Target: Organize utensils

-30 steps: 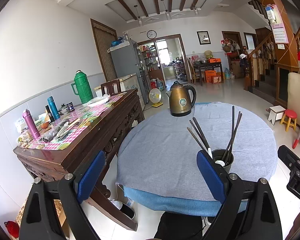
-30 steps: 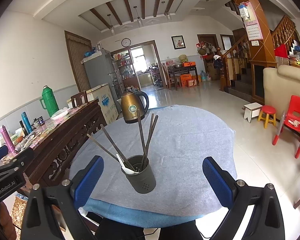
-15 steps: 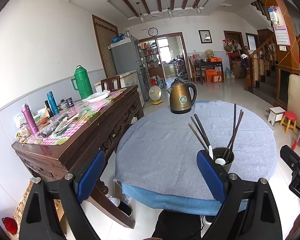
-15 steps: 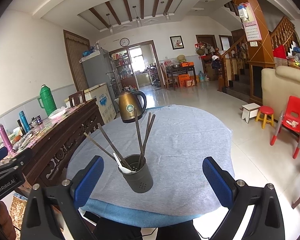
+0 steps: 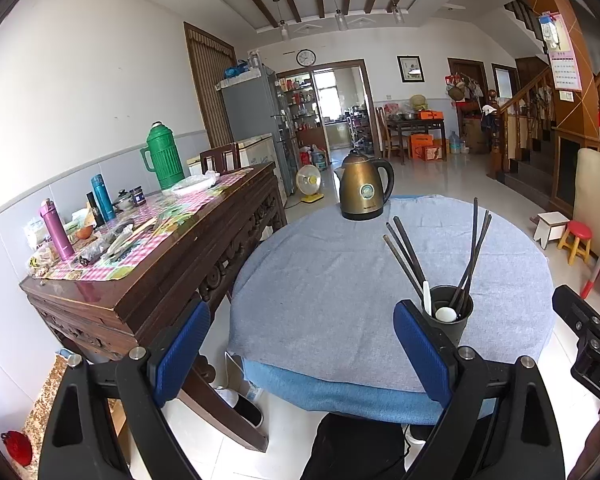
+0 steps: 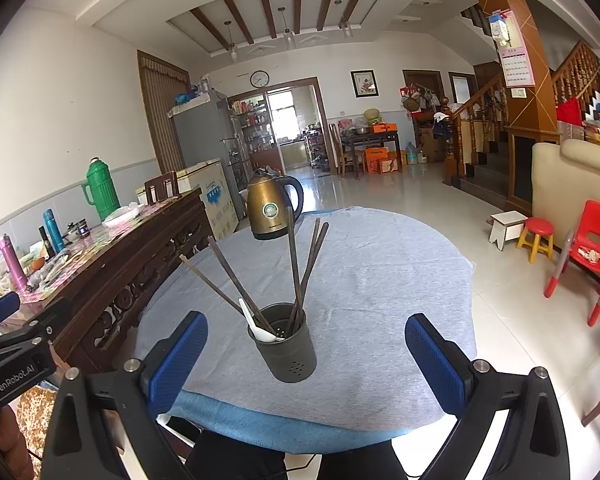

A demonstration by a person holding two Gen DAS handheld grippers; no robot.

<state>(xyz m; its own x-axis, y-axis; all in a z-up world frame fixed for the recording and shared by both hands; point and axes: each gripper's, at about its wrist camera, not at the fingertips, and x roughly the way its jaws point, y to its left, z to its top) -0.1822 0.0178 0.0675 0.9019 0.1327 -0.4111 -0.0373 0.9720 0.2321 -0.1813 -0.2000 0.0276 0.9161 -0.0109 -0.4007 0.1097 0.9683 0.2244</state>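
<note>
- Both views have pulled back a little since a second ago; nothing on the table (image 6: 380, 280) has shifted.
- The round table wears a grey cloth; a brass-coloured kettle (image 6: 271, 208) stands at 12 o'clock.
- The left gripper (image 5: 300, 356) and right gripper (image 6: 306, 360) gape wide, empty.
- The dark perforated cup (image 6: 286, 346) at 6 o'clock holds dark chopsticks (image 6: 296, 268) and a white spoon (image 6: 256, 326).
</note>
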